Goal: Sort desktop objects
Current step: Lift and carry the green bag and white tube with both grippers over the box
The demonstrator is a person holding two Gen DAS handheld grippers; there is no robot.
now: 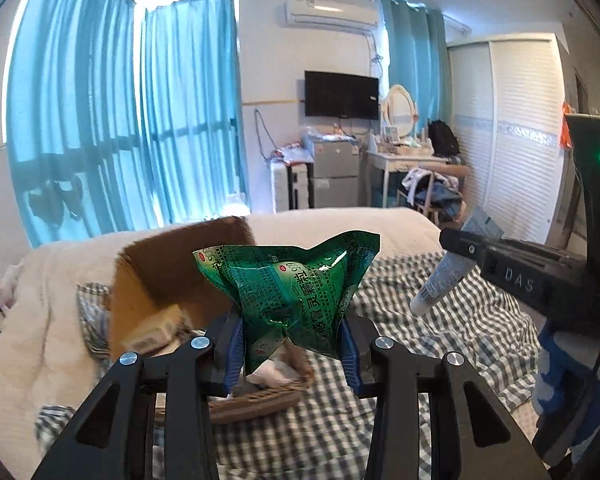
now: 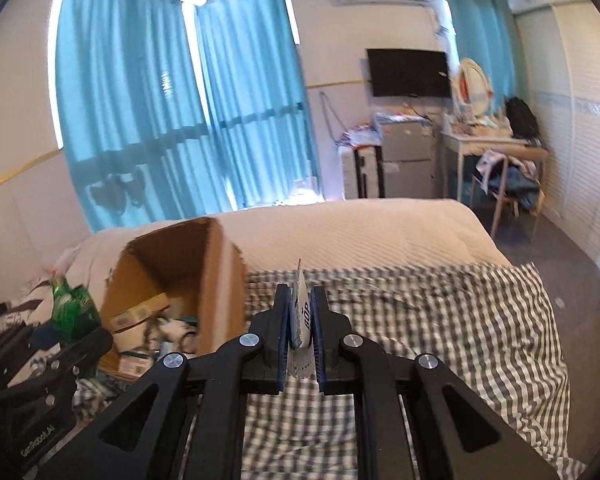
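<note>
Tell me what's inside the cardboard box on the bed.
The cardboard box lies open toward the cameras. Inside are small cartons, and some blurred packets nearer its mouth. Its side wall hides the far corner, and the green packet covers part of it in the left view.

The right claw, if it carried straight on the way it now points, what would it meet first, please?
Probably the checked cloth on the bed. The right claw, shut on a white tube, points slightly downward over it; the cardboard box lies off to its left. Depth is uncertain.
</note>
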